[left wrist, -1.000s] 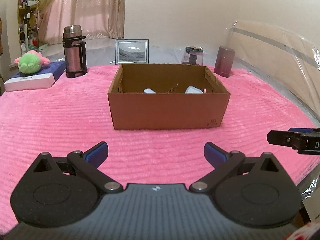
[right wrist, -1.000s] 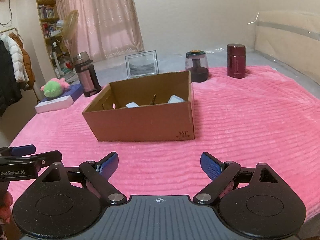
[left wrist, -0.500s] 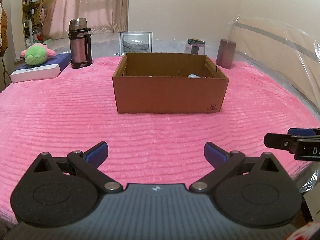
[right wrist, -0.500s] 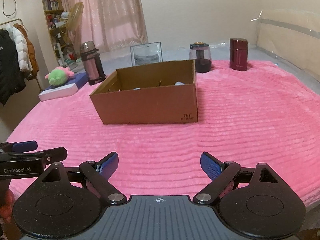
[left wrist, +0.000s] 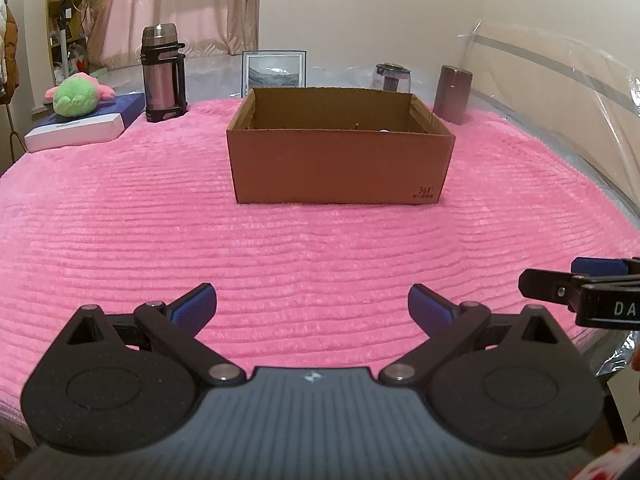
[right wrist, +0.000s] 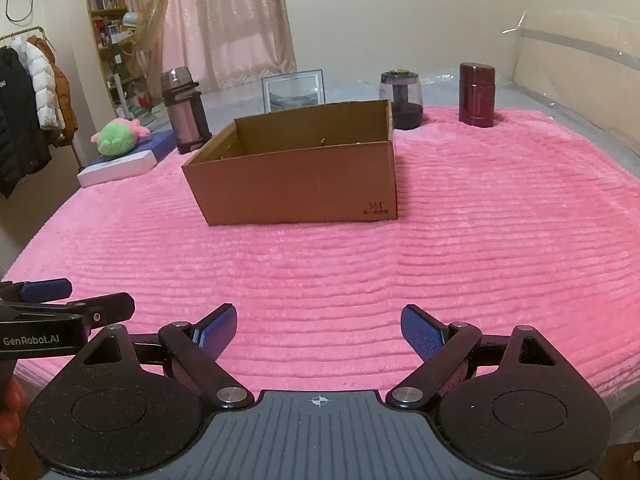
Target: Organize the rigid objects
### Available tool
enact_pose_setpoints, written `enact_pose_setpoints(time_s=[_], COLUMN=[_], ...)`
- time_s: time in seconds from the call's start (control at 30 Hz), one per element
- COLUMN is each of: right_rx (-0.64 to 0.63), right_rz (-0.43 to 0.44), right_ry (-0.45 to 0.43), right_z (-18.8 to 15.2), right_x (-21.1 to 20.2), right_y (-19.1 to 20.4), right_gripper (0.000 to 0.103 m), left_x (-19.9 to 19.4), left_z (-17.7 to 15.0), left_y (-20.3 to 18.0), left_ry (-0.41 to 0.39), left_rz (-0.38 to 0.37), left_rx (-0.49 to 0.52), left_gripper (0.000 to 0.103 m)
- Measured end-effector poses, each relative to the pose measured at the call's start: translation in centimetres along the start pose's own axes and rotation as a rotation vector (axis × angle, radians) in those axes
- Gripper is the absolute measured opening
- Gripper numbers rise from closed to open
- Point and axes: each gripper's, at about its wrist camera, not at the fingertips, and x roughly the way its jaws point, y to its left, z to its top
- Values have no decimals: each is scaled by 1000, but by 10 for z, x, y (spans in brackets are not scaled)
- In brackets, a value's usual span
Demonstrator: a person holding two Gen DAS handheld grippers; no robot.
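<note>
An open brown cardboard box [left wrist: 340,166] stands on the pink ribbed blanket [left wrist: 280,248], and it also shows in the right wrist view [right wrist: 296,184]. Its contents are almost hidden behind the near wall; only a thin dark tip and a sliver of white show. My left gripper [left wrist: 312,308] is open and empty, low over the blanket's near edge, well short of the box. My right gripper [right wrist: 318,326] is open and empty beside it. Each gripper shows at the edge of the other's view.
Behind the box stand a steel thermos [left wrist: 162,76], a picture frame [left wrist: 274,72], a glass jar [right wrist: 402,94] and a maroon flask [right wrist: 476,94]. A green plush toy [left wrist: 78,96] lies on a flat white-and-blue box [left wrist: 80,128] at the left. A plastic-wrapped headboard [left wrist: 560,92] runs along the right.
Both grippers have drawn back and dropped lower, so the box looks farther off and its contents sink behind the near wall. Both stay open.
</note>
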Motion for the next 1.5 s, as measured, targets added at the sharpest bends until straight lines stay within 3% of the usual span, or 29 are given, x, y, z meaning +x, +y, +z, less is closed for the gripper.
enact_pose_setpoints(time_s=[1.5], right_rx=[-4], right_rz=[-22], right_ry=[17], right_z=[-7], right_x=[3], right_y=[1], right_gripper=[86], left_x=[7], left_z=[-8], left_y=[-2], left_ry=[23], left_rz=[-20], left_rx=[-11], left_gripper=[101])
